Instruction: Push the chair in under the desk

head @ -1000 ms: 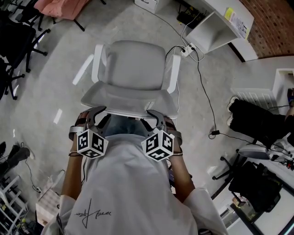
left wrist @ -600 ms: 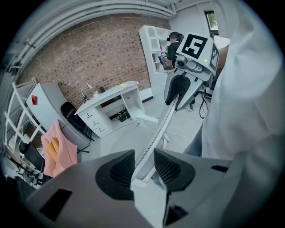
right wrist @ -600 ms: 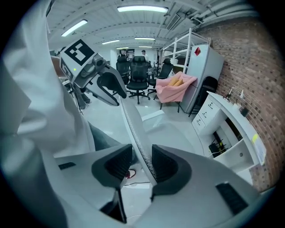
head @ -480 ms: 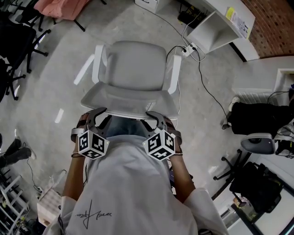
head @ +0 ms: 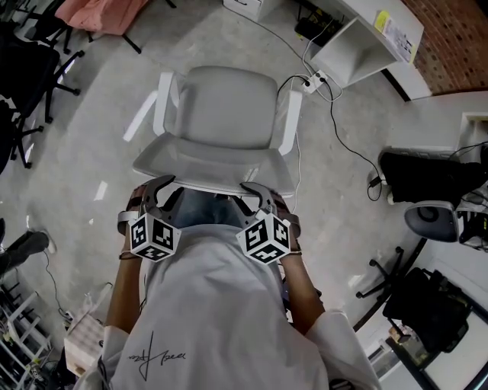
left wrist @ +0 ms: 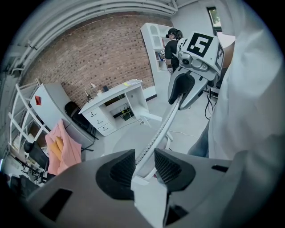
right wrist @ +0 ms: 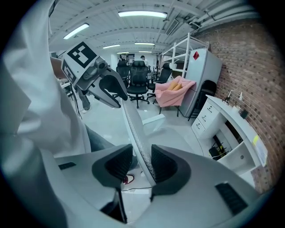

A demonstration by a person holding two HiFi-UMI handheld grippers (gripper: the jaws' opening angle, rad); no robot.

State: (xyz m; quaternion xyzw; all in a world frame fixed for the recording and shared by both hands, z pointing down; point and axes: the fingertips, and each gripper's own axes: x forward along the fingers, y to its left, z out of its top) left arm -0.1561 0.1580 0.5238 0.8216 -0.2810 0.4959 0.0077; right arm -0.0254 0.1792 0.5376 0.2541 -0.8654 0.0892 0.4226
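Note:
A white office chair stands in front of me, its seat facing a white desk at the far right. My left gripper is shut on the left end of the backrest's top edge. The mesh rim runs between its dark pads. My right gripper holds the right end. Its jaws have just been closing, and the rim now sits pinched between its pads. Each gripper view shows the other gripper clamped farther along the rim.
A cable and power strip lie on the floor between chair and desk. Black chairs stand at the left, with a pink cloth on one. A black chair base and bags sit at the right. A person stands far off.
Both grippers stay at the backrest's top edge and the chair keeps its place. The things at the right edge of the head view have shifted a little.

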